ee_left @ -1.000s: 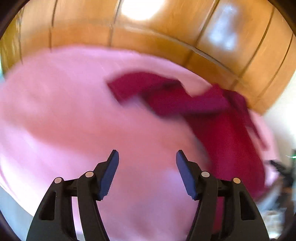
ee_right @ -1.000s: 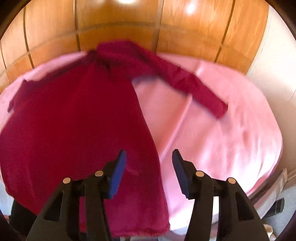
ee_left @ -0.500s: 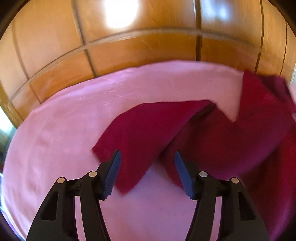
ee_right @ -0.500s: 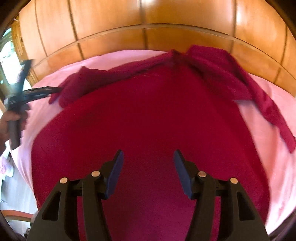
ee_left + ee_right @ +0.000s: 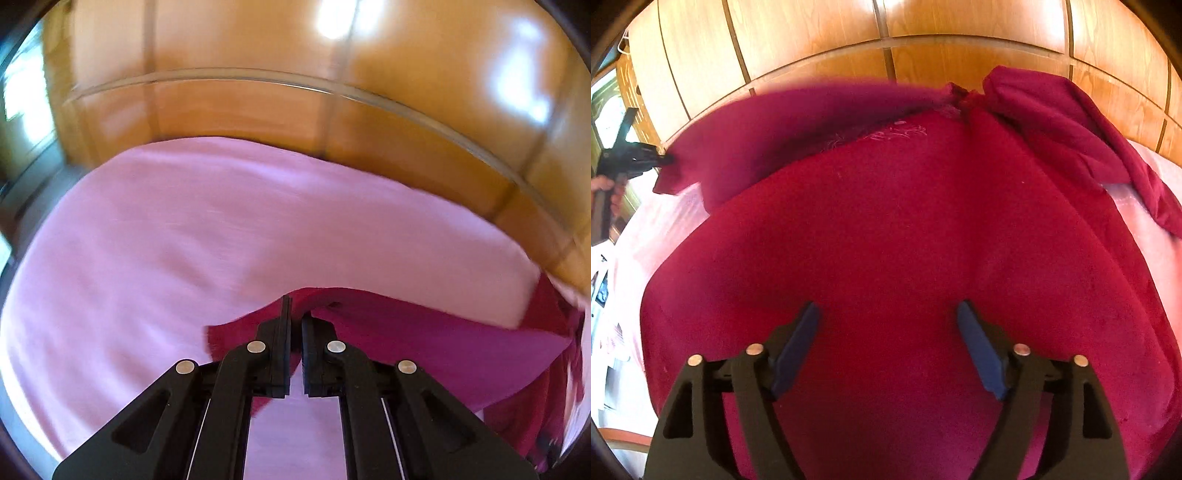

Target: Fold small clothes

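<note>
- Wood-panelled wall [image 5: 258, 110] behind a pink bedsheet [image 5: 184, 240].
- Left gripper [image 5: 294, 325] pinches the dark red long-sleeved garment's [image 5: 886, 240] sleeve [image 5: 406, 339].
- Right gripper [image 5: 888, 347] hovers wide open, holding nothing.

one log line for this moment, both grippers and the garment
left gripper: shut on sleeve | right gripper: open, over red garment | garment spread on pink sheet | other sleeve untouched
</note>
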Motion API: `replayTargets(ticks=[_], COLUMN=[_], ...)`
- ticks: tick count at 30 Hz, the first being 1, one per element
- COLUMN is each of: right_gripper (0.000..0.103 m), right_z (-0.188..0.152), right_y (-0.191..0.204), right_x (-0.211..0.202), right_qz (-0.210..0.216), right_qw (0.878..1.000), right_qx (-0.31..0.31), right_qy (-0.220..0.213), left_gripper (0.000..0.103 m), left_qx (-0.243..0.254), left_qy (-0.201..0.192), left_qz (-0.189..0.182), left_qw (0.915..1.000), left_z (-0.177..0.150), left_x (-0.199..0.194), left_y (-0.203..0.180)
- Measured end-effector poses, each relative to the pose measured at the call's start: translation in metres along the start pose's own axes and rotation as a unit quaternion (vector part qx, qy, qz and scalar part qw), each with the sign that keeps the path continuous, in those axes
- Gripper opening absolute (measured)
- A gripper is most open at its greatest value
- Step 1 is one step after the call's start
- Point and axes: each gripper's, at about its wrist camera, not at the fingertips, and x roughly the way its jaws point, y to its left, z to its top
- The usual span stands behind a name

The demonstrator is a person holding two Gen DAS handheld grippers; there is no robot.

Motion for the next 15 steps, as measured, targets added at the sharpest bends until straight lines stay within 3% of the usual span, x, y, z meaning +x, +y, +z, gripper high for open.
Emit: replayTargets(ticks=[4,12,13,14,15], right_gripper=[0.085,0.088,0.088,0.088,0.088], right_z=[0.003,0.009,0.007,0.006,0.005], right_y=[0.002,0.006,0.007,0.005,0.004], right_x=[0.004,0.007,0.006,0.005,0.005], right_qz=[-0.006,-0.022,-0.024,-0.024,-0.024], right_qw=[1.000,1.000,1.000,1.000,1.000], right_qx=[0.003,-0.002,-0.002,-0.001,0.000], right_qy=[-0.003,0.002,0.001,0.001,0.000], left_gripper=[0.003,0.005,0.011,0.028,0.036], left_qx=[-0.032,-0.050,-0.064,-0.070,-0.074], left_qy=[0.016,0.049,0.065,0.077,0.085], left_qz=[0.049,0.107,0.120,0.136,0.170], left_qw=[0.9982,0.9918,0.9886,0.9852,0.9791], left_z=[0.018,0.023,0.020,0.015,0.011], left_x=[-0.001,0.046,0.055,0.058,0.063], left_y=[0.038,0.040,0.044,0.048,0.056])
